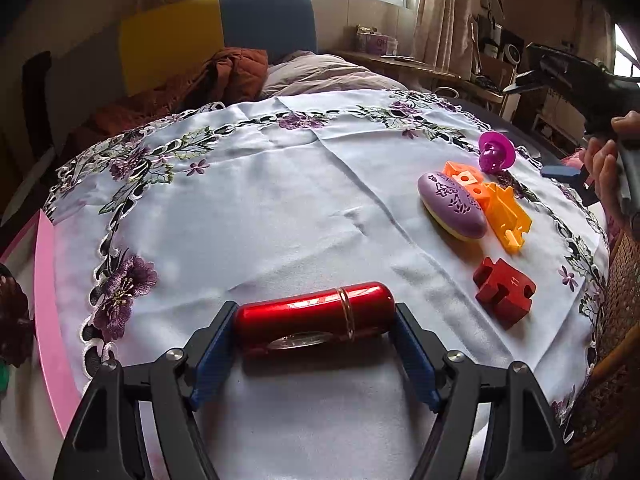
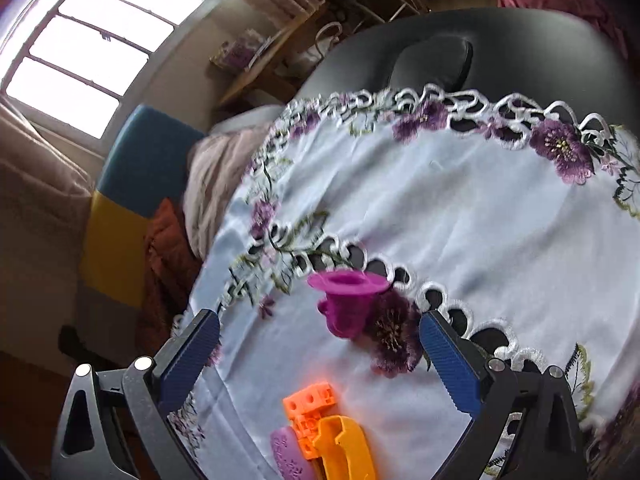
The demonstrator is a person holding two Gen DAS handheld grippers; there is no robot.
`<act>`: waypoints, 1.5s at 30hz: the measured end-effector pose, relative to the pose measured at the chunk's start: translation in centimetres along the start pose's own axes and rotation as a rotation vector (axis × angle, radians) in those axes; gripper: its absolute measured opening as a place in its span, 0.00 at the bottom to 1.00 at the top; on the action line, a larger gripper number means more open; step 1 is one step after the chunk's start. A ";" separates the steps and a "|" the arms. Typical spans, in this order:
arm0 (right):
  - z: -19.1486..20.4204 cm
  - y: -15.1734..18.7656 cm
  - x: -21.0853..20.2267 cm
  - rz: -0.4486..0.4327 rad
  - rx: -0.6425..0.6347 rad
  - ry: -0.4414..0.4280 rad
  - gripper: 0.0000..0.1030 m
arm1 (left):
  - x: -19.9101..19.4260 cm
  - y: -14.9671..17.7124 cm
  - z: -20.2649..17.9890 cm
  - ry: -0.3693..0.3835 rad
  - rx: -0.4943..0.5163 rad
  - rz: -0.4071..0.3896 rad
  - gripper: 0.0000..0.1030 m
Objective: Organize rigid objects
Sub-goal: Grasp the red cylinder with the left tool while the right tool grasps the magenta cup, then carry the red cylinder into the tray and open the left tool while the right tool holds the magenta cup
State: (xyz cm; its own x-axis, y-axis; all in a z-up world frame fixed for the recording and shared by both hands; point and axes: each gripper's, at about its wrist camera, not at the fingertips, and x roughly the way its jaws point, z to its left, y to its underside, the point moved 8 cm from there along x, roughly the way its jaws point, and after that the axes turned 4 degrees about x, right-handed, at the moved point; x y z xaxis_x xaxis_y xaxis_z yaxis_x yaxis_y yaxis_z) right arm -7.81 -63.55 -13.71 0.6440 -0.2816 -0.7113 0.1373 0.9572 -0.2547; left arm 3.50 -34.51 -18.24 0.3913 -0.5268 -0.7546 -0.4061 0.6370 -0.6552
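Observation:
My left gripper [image 1: 315, 322] is shut on a shiny red cylinder [image 1: 312, 314], held crosswise by its two ends just above the white embroidered tablecloth [image 1: 280, 200]. To the right lie a purple oval case [image 1: 452, 204], an orange block [image 1: 466, 178], a yellow-orange plastic piece [image 1: 506, 216], a red notched block [image 1: 504, 290] and a magenta cup-shaped toy [image 1: 496, 152]. My right gripper [image 2: 320, 354] is open and empty, above the cloth, with the magenta toy [image 2: 348, 300] just ahead between its fingers. The orange block [image 2: 310, 404], yellow piece [image 2: 346, 448] and purple case [image 2: 290, 456] lie below it.
A pink strip [image 1: 48, 312] runs along the table's left edge. A bed with yellow and blue headboard [image 1: 216, 32] stands behind the table. A black chair [image 2: 432, 64] is at the far edge in the right wrist view. A wicker chair [image 1: 616, 320] is at the right.

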 end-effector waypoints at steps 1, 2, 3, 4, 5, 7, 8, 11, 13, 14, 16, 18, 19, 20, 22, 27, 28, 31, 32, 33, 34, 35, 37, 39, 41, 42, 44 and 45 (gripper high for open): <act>-0.1 0.2 0.3 0.015 -0.012 0.012 0.97 | 0.0 0.0 0.0 0.000 -0.001 -0.001 0.74; 0.1 0.6 0.8 0.032 -0.035 0.029 0.95 | 0.0 0.0 0.0 0.002 -0.002 -0.002 0.74; 0.2 0.7 1.1 0.040 -0.051 0.045 0.90 | 0.0 0.0 0.0 0.003 -0.003 -0.003 0.74; 0.2 0.8 1.3 0.043 -0.060 0.056 0.85 | 0.0 0.0 0.0 0.002 -0.003 -0.004 0.74; 0.3 0.8 1.5 0.048 -0.066 0.069 0.83 | 0.0 0.0 0.0 0.002 -0.004 -0.004 0.74; 0.5 0.8 2.2 0.060 -0.065 0.087 0.76 | -0.1 0.1 0.1 0.006 -0.007 -0.006 0.74; 0.6 0.7 2.6 0.061 -0.071 0.104 0.74 | -0.1 0.1 0.1 0.008 -0.008 -0.006 0.74; 0.9 0.6 4.1 0.076 -0.094 0.155 0.63 | -0.1 0.0 0.1 0.011 -0.012 -0.008 0.74; 1.0 0.4 5.1 0.087 -0.108 0.188 0.60 | -0.1 0.0 0.1 0.015 -0.014 -0.009 0.74; 0.9 0.2 5.5 0.076 -0.110 0.207 0.59 | -0.2 0.0 0.1 0.016 -0.016 -0.010 0.74; 0.7 0.0 6.5 0.074 -0.133 0.231 0.41 | -0.2 0.0 0.2 0.020 -0.018 -0.011 0.74; 0.2 0.1 7.4 0.097 -0.159 0.260 0.36 | -0.2 0.1 0.2 0.022 -0.020 -0.012 0.74; 0.3 -0.1 7.4 0.089 -0.170 0.257 0.35 | -0.2 0.0 0.2 0.022 -0.019 -0.012 0.74; 0.6 -0.2 7.5 0.083 -0.190 0.253 0.35 | -0.2 0.0 0.2 0.021 -0.017 -0.013 0.74; 0.9 0.0 7.6 0.089 -0.215 0.259 0.35 | -0.2 0.0 0.2 0.020 -0.017 -0.013 0.74; 4.7 2.5 8.5 0.168 -0.353 0.123 0.35 | -0.2 0.0 0.2 0.018 -0.017 -0.014 0.74; 5.7 3.5 8.7 0.201 -0.392 0.085 0.35 | -0.3 0.1 0.3 0.018 -0.018 -0.015 0.74; 8.0 6.4 9.2 0.284 -0.500 0.004 0.35 | -0.2 0.1 0.2 0.013 -0.015 -0.014 0.74; 8.7 7.8 9.5 0.328 -0.539 -0.021 0.35 | -0.2 0.1 0.2 0.012 -0.014 -0.014 0.74; 9.1 8.9 9.7 0.360 -0.571 -0.031 0.35 | -0.2 0.0 0.2 0.012 -0.014 -0.014 0.74; 9.4 9.9 9.8 0.380 -0.613 -0.026 0.35 | -0.2 0.0 0.2 0.012 -0.015 -0.014 0.74; 9.5 10.8 10.1 0.393 -0.649 -0.011 0.35 | -0.2 0.0 0.2 0.011 -0.014 -0.014 0.74; 9.3 12.2 10.7 0.441 -0.684 0.009 0.36 | -0.3 0.0 0.2 0.009 -0.014 -0.015 0.74; 9.5 12.6 10.9 0.432 -0.722 0.023 0.36 | -0.3 0.0 0.2 0.008 -0.015 -0.015 0.74; 9.2 12.5 11.2 0.435 -0.705 0.019 0.36 | -0.3 0.0 0.2 0.006 -0.016 -0.015 0.74; 9.2 12.5 11.1 0.436 -0.698 0.015 0.36 | -0.3 0.0 0.2 0.005 -0.016 -0.015 0.74; 9.2 12.4 11.1 0.431 -0.702 0.020 0.36 | -0.3 0.1 0.2 0.005 -0.016 -0.015 0.74; 9.1 12.5 10.9 0.426 -0.715 0.024 0.36 | -0.3 0.1 0.2 0.005 -0.016 -0.015 0.74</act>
State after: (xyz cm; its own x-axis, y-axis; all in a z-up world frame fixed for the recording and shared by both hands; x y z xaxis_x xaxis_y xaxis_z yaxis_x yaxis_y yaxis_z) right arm 7.81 -54.05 -18.71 0.5150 0.0861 -0.8529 -0.6309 0.7117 -0.3091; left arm 3.50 -34.22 -18.05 0.3935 -0.5385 -0.7451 -0.4133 0.6204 -0.6666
